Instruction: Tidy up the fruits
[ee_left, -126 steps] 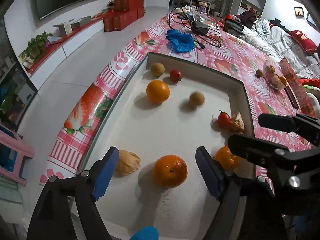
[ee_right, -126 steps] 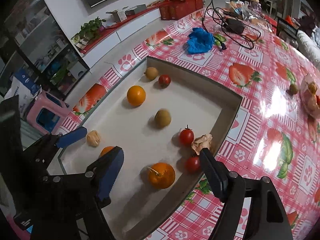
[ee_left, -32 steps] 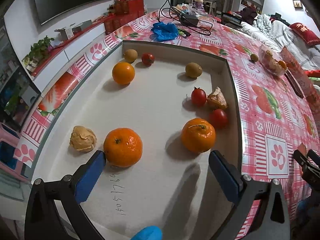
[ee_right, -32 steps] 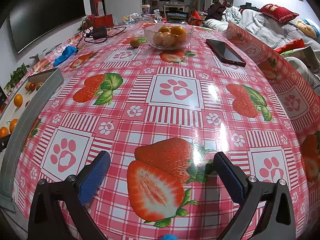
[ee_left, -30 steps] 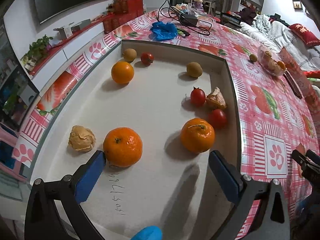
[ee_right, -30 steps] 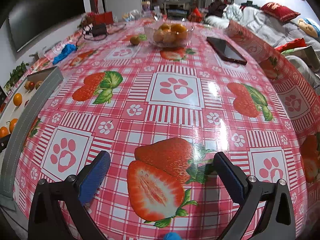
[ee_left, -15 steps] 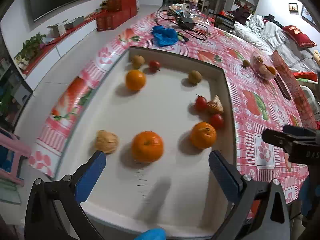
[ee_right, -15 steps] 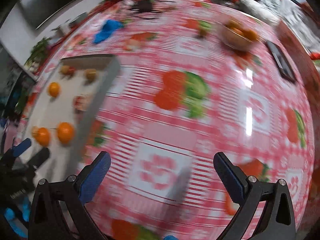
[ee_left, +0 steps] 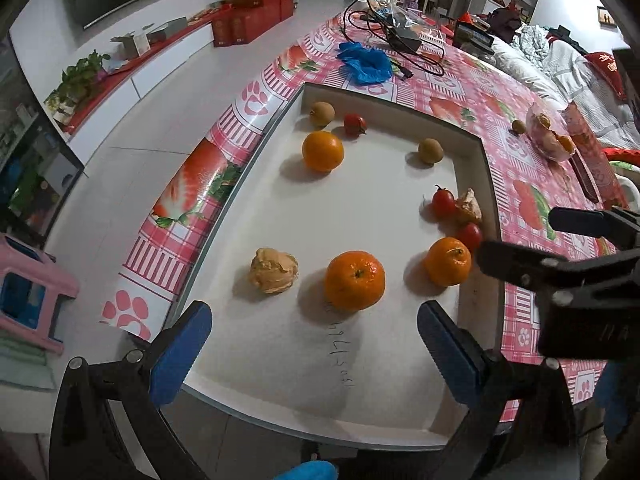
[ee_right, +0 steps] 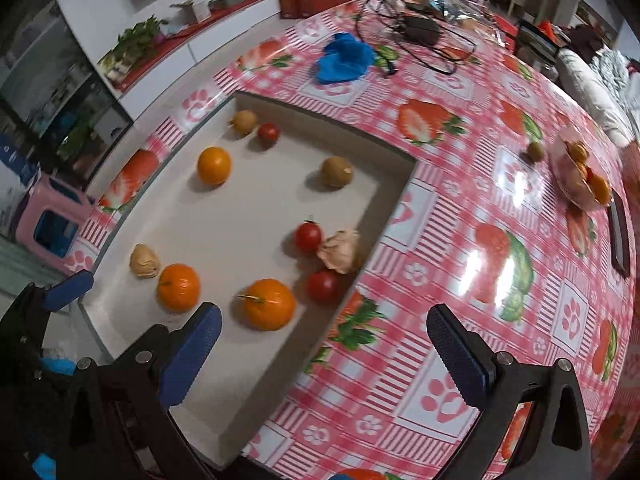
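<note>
A white sunken tray area [ee_left: 360,208] in the table holds three oranges [ee_left: 354,280], three red tomatoes [ee_left: 443,202], two brown kiwis [ee_left: 430,150] and two papery husked fruits [ee_left: 273,270]. My left gripper [ee_left: 316,336] is open and empty above the tray's near edge, with the nearest orange just ahead of it. My right gripper [ee_right: 324,344] is open and empty over the tray's right rim, with an orange [ee_right: 269,304] by its left finger. It shows at the right in the left wrist view [ee_left: 560,248].
A glass bowl of fruit [ee_right: 580,172] and a loose kiwi [ee_right: 534,150] stand on the strawberry tablecloth [ee_right: 460,240] at far right, by a dark phone [ee_right: 620,236]. A blue cloth [ee_left: 366,62] and cables [ee_left: 400,36] lie beyond the tray. A pink stool [ee_left: 28,288] stands on the floor.
My right gripper has swung from the open tablecloth back over the tray's right rim. My left gripper has pulled back and risen, so the fruit sits farther ahead. Both stay open.
</note>
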### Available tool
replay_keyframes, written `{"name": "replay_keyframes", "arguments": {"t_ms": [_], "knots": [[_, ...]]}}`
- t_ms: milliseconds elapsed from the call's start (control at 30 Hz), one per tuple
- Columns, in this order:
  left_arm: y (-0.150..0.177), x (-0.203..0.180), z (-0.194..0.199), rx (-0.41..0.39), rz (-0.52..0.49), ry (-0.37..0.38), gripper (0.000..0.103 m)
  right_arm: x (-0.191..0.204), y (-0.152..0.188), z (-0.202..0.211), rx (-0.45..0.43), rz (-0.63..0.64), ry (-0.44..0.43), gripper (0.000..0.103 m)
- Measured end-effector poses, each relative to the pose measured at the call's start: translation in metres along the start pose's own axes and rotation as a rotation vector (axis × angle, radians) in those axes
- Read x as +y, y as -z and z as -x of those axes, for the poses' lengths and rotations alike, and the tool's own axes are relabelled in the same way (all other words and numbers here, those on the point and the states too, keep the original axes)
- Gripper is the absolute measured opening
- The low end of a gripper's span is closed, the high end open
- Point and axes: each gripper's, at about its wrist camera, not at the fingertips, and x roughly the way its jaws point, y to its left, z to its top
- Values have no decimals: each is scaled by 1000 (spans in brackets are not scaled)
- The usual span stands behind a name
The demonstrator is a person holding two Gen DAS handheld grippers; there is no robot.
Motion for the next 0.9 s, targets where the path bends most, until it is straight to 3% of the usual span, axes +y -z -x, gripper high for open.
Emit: {"name": "replay_keyframes", "arguments": {"t_ms": [433, 900], "knots": [[3, -5, 1, -9, -28, -49, 103, 21, 6, -6, 11, 68, 35, 103], [5, -8, -4, 0, -25, -54, 103, 29, 7, -1, -6, 109, 65, 103]]}}
